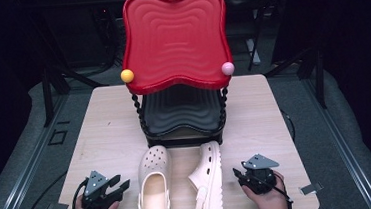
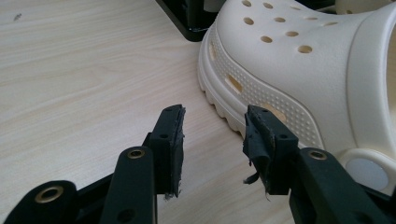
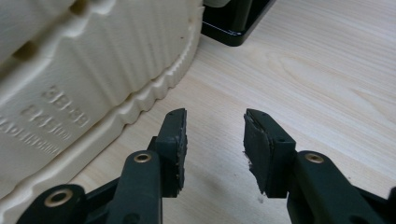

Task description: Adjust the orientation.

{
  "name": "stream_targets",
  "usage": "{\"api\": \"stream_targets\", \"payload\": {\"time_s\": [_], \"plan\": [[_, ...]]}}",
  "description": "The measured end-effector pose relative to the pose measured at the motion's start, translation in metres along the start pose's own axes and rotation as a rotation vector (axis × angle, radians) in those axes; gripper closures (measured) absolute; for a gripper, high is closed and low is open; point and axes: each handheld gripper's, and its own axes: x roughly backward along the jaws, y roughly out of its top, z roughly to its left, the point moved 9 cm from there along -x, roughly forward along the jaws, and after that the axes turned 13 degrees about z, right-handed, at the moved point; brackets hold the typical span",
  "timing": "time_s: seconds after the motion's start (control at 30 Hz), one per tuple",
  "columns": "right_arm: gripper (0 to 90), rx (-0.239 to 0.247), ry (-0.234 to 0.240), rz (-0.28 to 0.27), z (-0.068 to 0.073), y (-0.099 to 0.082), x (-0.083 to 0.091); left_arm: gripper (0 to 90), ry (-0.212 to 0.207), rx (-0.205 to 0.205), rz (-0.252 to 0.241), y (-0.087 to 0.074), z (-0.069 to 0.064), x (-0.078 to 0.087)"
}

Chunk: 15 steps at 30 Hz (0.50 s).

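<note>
A dark room surrounds a pale wood-grain table (image 1: 110, 125) with rounded corners. At its far middle stands a two-tier rack (image 1: 181, 110): a glossy red tray (image 1: 175, 32) with rippled contours on top, a black tray (image 1: 181, 112) below, joined by beaded black posts.

Two cream clogs lie at the near edge, between the grippers. The left clog (image 1: 154, 184) sits upright, toe pointing far, its smooth toe cap dotted with round holes and its sole edge ribbed. The right clog (image 1: 208, 178) lies tipped on its side, its grooved sole facing right.

The left gripper (image 1: 113, 186) rests on the table just left of the upright clog, jaws apart with nothing between them. The right gripper (image 1: 239, 174) sits just right of the tipped clog, jaws likewise apart and empty; their pads (image 3: 257, 149) look frayed.

Bare tabletop lies open left and right of the rack, while the clogs' heels reach the near edge.
</note>
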Motion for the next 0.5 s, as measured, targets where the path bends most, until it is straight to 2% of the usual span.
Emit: {"api": "stream_targets", "payload": {"time_s": [0.1,0.17,0.27,0.33,0.5], "plan": [[59.1,-0.019,0.002,-0.01,-0.003,0.001,-0.001,58.5,-0.016,-0.003,0.003,0.0,-0.001,-0.001],[59.5,-0.015,0.018,-0.002,-0.002,0.0,-0.003,58.8,-0.02,-0.004,0.011,-0.001,-0.002,-0.002],[60.6,-0.001,0.017,0.012,-0.002,-0.002,-0.003,59.3,-0.02,-0.006,0.017,0.0,-0.004,-0.001],[60.5,-0.004,0.027,-0.009,-0.001,-0.001,-0.002,59.3,-0.022,-0.011,0.003,0.003,-0.007,0.001],[60.2,-0.022,0.031,-0.012,-0.002,-0.002,0.0,59.3,-0.038,-0.024,-0.013,0.009,-0.016,0.006]]}}
